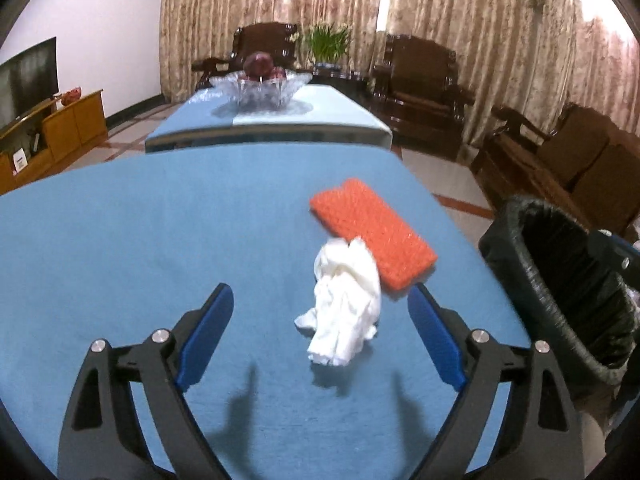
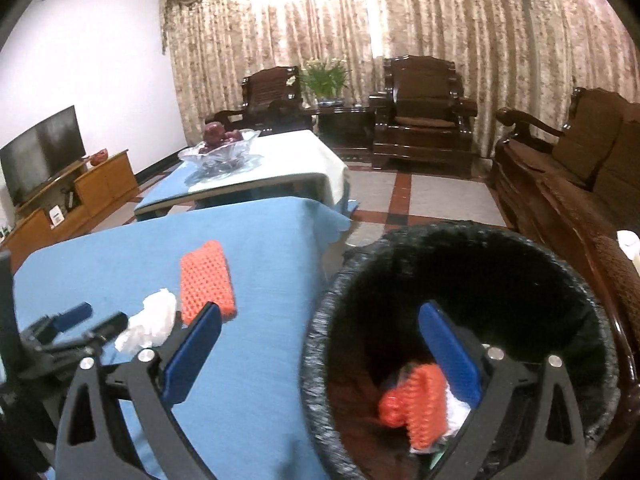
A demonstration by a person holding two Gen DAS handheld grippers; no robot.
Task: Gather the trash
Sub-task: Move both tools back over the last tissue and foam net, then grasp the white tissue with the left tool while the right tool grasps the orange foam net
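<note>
On the blue cloth-covered table (image 1: 120, 240), a crumpled white tissue (image 1: 344, 312) lies between the wide-spread, empty left gripper (image 1: 320, 336), touching a knobbly orange foam pad (image 1: 372, 228). Above the black-lined round bin (image 2: 600, 320), the right gripper (image 2: 320, 344) gapes empty over 1 orange foam piece (image 2: 416, 404).

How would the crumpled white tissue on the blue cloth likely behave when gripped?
The crumpled tissue looks light and floppy, so it would probably compress between the left gripper fingers. Its loose folds may trail or snag. It seems unlikely to roll or break.
</note>
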